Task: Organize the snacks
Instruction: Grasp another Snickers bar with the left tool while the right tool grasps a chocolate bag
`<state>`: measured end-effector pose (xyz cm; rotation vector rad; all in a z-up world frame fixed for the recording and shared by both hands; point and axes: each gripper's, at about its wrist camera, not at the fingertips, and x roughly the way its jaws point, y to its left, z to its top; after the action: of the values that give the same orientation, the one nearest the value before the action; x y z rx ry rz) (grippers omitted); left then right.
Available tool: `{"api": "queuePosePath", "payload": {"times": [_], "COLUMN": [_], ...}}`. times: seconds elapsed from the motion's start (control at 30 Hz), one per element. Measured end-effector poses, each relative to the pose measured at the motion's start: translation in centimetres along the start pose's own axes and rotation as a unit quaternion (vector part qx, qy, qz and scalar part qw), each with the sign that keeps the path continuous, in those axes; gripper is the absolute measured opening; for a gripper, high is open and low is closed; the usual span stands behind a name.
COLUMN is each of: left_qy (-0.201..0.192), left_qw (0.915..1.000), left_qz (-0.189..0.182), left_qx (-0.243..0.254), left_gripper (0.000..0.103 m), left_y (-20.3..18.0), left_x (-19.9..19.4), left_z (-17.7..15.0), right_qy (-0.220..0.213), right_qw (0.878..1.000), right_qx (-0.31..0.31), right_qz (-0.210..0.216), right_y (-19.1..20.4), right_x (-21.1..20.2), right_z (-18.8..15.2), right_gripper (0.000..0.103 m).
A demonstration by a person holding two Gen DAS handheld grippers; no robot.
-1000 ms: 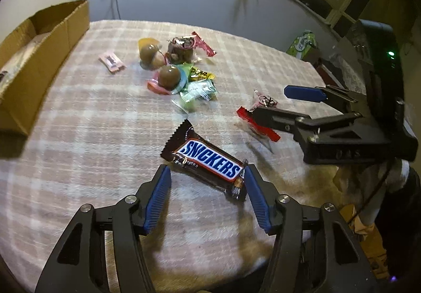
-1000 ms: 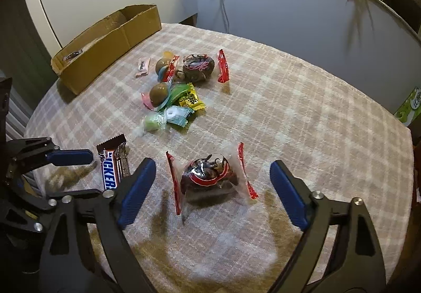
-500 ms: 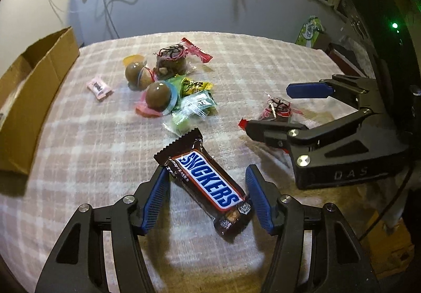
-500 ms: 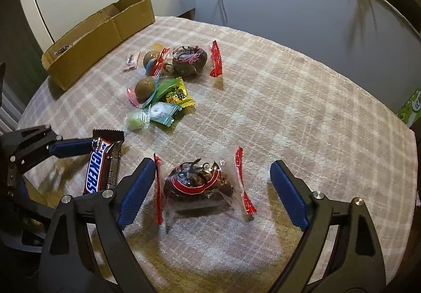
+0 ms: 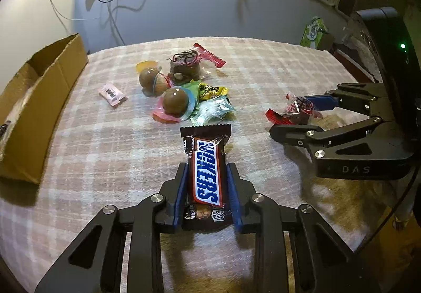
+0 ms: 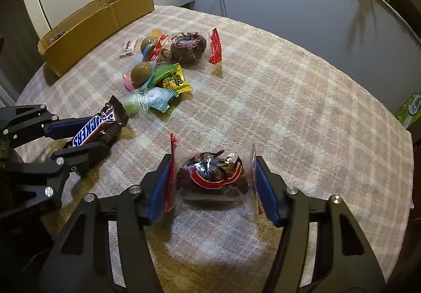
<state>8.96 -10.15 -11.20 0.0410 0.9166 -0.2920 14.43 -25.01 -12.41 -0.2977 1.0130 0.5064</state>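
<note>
My left gripper [image 5: 208, 174] is shut on a Snickers bar [image 5: 206, 169], its blue pads pressed on both long sides; it also shows in the right wrist view [image 6: 94, 130]. My right gripper [image 6: 211, 169] is shut on a clear-wrapped chocolate cake with red ends [image 6: 213, 174], its pads touching the wrapper ends; the cake also shows in the left wrist view [image 5: 297, 110]. A pile of loose snacks [image 5: 184, 87] lies mid-table: chocolate balls, a second wrapped cake [image 6: 188, 47], green and yellow packets, a pink candy [image 5: 111, 91].
An open cardboard box [image 5: 34, 98] stands at the table's left edge, also in the right wrist view [image 6: 97, 22]. The round table has a plaid cloth [image 6: 302, 109]. A green carton [image 5: 313, 32] sits beyond the far right edge. A wall with cables lies behind.
Both grippers have closed: the left on the Snickers bar, which turned lengthwise between the fingers, the right on the wrapped cake. Both moved forward over their snacks.
</note>
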Motion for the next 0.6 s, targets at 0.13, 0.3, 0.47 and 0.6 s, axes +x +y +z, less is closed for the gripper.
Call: {"api": "queuePosePath", "payload": {"times": [0.13, 0.3, 0.47, 0.6], "left_qy": [-0.005, -0.015, -0.029, -0.044], "left_qw": [0.9999, 0.9996, 0.999, 0.9984], "left_qz": [-0.006, -0.016, -0.02, -0.018], "left_qx": [-0.007, -0.019, -0.028, -0.032], "left_gripper": [0.027, 0.027, 0.027, 0.027], "left_y": [0.2, 0.9, 1.8, 2.8], "left_x": [-0.2, -1.1, -2.3, -3.5], "left_z": [0.0, 0.0, 0.3, 0.9], "right_qy": [-0.003, -0.011, -0.027, -0.041], "right_qw": [1.0, 1.0, 0.999, 0.999], "right_qx": [0.007, 0.016, 0.019, 0.015], "right_qz": [0.001, 0.002, 0.0, 0.004], "right_y": [-0.1, -0.4, -0.2, 0.6], "right_x": [-0.3, -1.2, -2.8, -3.9], "right_z": [-0.2, -0.3, 0.5, 1.6], "right_gripper": [0.06, 0.059, 0.059, 0.059]}}
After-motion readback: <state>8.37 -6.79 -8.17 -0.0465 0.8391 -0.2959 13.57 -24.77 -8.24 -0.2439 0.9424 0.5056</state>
